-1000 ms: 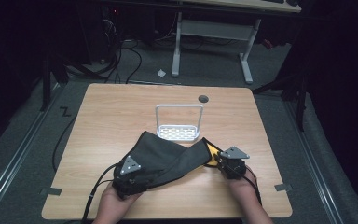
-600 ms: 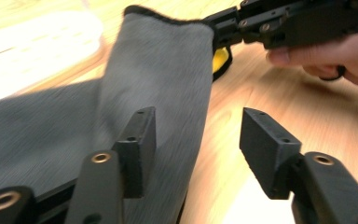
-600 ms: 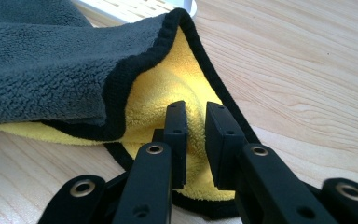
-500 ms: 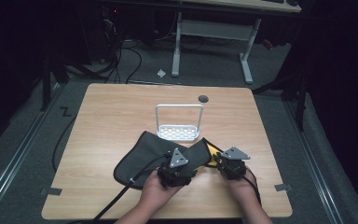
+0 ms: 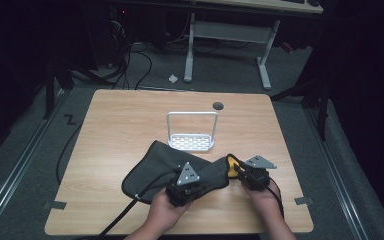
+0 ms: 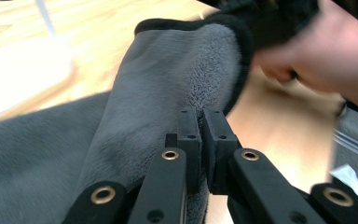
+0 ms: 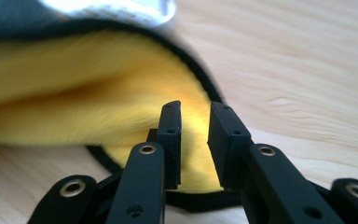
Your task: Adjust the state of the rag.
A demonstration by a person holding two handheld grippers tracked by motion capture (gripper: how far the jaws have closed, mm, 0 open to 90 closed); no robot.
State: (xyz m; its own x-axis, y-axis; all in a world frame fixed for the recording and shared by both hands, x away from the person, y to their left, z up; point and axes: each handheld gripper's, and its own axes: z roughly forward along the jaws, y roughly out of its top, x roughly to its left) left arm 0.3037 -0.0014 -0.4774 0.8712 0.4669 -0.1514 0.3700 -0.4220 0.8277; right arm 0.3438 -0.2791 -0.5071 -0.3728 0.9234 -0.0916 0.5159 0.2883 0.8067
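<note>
Carrying the grey cloth's (image 5: 175,170) edge rightward across the desk (image 5: 130,125), the left gripper (image 5: 182,192) has clamped shut on it to fold, while the right gripper (image 5: 240,172), jaws just loosening, straddles the yellow corner (image 7: 121,93) without pinching.

Both forearms enter from the near edge. The left tool (image 5: 184,184) sits in the left hand (image 5: 164,212), angled up and to the right; its jaws have just been closing and now stand pinched together. The right tool (image 5: 252,172) sits in the right hand (image 5: 262,197), and its jaws, which have just been opening, stand slightly apart.
</note>
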